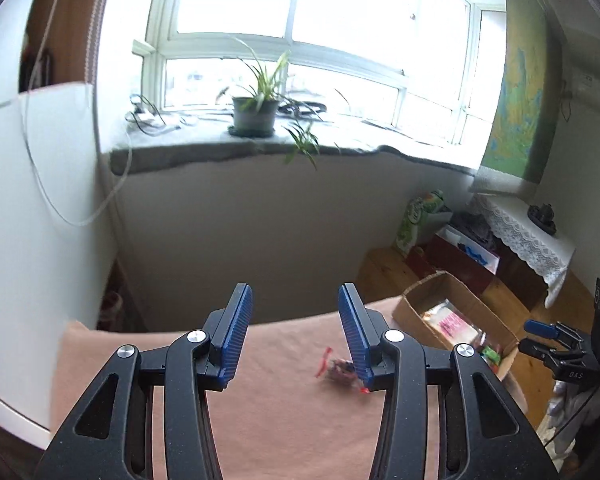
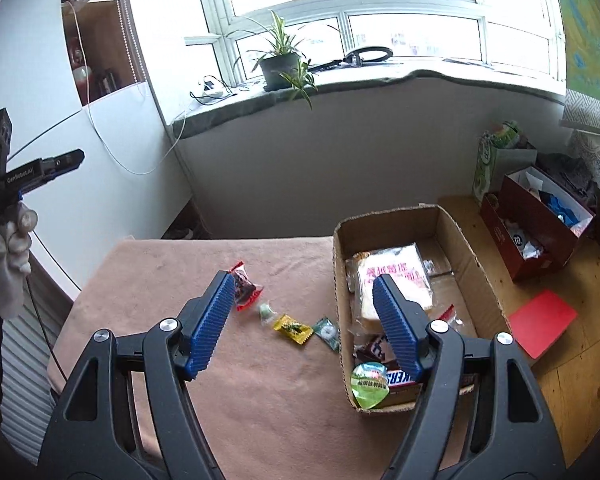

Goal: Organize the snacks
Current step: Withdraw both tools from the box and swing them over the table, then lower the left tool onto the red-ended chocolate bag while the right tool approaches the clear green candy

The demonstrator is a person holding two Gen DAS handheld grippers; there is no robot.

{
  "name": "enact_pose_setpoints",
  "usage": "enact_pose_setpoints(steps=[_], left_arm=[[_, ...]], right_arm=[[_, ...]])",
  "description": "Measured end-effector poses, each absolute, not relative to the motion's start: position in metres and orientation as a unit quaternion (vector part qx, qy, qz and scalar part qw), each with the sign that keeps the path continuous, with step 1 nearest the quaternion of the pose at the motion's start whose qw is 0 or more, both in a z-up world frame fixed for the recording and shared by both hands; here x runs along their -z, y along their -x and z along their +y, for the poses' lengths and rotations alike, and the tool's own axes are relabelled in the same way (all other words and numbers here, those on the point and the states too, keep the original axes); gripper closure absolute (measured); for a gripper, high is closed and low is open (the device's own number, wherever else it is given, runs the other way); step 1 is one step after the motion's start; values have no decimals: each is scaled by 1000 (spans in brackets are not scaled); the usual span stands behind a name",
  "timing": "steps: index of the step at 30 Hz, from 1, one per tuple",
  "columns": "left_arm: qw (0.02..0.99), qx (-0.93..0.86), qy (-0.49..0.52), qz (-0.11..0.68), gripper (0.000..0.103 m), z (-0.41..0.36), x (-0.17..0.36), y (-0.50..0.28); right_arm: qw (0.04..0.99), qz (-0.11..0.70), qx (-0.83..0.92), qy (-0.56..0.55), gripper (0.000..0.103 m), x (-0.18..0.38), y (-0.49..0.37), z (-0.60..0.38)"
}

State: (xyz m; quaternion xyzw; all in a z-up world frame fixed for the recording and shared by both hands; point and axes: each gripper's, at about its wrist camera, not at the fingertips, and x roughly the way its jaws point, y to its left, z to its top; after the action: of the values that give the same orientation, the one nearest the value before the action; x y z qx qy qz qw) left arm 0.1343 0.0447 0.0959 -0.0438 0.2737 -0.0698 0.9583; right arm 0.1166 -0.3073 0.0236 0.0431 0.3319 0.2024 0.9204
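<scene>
Both tongs, left (image 1: 296, 334) and right (image 2: 304, 316), gape empty; four loose sweets (image 2: 294, 329) trail leftward from the cardboard box (image 2: 476, 264), nearest the right.

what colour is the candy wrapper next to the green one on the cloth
Yellow wrapper, seen best in the right wrist view.

1. The table (image 2: 148, 280) is covered with a pinkish-brown cloth.
2. On it stands an open cardboard box (image 2: 456, 232) at the right side, with snacks inside.
3. Left of the box lie four small snacks in a row: a red-edged packet (image 2: 246, 286), a small pale candy (image 2: 266, 312), a yellow packet (image 2: 294, 328) and a green packet (image 2: 327, 332) just beside the box.
</scene>
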Motion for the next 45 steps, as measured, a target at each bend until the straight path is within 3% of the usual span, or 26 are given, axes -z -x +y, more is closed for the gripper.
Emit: enact_pose_setpoints(steps=[5, 9, 25, 29, 32, 35, 38, 45], left_arm=[[974, 14, 30, 223, 59, 88, -152, -134], [976, 0, 35, 216, 59, 102, -161, -145], [891, 144, 28, 429, 59, -26, 59, -244], [873, 167, 5, 458, 59, -57, 85, -262], [861, 176, -7, 477, 60, -69, 103, -276], [850, 178, -31, 494, 72, -75, 115, -281], [840, 192, -51, 504, 76, -80, 122, -277], [831, 215, -76, 508, 77, -76, 124, -251]], right_arm=[[917, 329, -223, -33, 29, -40, -133, -287], [908, 344, -236, -34, 29, -30, -149, -271], [851, 457, -251, -56, 29, 86, -187, -232], [841, 475, -247, -83, 51, 103, -196, -235], [838, 481, -242, -92, 52, 111, -201, -237], [836, 482, -243, -96, 53, 114, -204, -237], [836, 483, -243, -94, 53, 115, -205, -235], [831, 492, -247, -78, 53, 118, -206, -225]])
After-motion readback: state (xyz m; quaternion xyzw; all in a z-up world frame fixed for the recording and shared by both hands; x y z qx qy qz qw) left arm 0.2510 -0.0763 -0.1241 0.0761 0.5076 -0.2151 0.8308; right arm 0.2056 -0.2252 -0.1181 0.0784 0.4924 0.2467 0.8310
